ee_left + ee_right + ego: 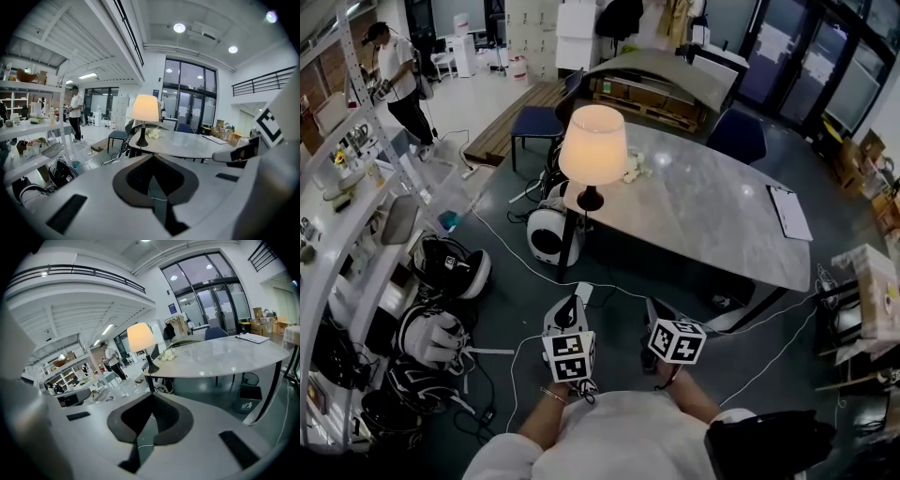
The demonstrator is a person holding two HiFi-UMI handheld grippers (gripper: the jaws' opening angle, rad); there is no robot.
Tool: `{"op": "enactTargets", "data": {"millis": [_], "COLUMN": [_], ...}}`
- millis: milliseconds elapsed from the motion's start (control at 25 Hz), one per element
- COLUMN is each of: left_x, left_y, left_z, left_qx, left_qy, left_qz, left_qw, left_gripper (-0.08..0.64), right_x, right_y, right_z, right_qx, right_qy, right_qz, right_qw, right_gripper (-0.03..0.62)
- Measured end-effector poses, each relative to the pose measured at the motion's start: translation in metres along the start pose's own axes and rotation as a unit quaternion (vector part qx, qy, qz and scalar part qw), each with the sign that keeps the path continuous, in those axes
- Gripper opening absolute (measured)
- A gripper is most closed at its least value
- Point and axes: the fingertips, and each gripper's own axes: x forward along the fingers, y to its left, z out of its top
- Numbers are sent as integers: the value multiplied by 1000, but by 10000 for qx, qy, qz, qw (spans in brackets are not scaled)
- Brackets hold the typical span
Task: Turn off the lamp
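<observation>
A lit lamp (592,145) with a cream shade and a black stem stands at the near left corner of the grey table (712,211). It also shows glowing in the left gripper view as the lamp (145,108) and in the right gripper view as the lamp (140,337). My left gripper (571,307) and right gripper (654,309) are held low in front of my body, well short of the table, both shut with nothing in them. In each gripper view the dark pads meet, at the left gripper (151,161) and at the right gripper (151,400).
A white cable (609,286) runs across the dark floor before me. White shelves (356,202) and helmets (450,267) line the left. A person (398,80) stands far left. A clipboard (789,212) and white flowers (636,169) lie on the table. Blue chairs (539,122) stand behind it.
</observation>
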Motion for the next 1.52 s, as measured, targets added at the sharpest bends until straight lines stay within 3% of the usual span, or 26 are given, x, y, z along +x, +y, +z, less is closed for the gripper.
{"op": "enactTargets", "data": {"millis": [680,880,1120,1520], "left_x": [28,58,100,175], "left_y": [9,11,9,1], "left_z": [-16,-11,1,-29], "left_qx": [-21,37,-196,-41], "left_qy": [339,502,148,738], "left_qz": [215,297,213,245], "left_qw": [9992,9983,9995,9970], "left_gripper": [0,0,0,0], "right_x": [36,67,102,157], "right_y": [-20,-29,-51,-81], "right_z": [-4,15,26,31], "right_qx": [228,293,484,459], "right_qy": [318,336,404,685], "right_qz": [-16,129,268,446], "right_qw": [9992,9989,9977,9956], "right_gripper": [-2,-2,-2,-2]}}
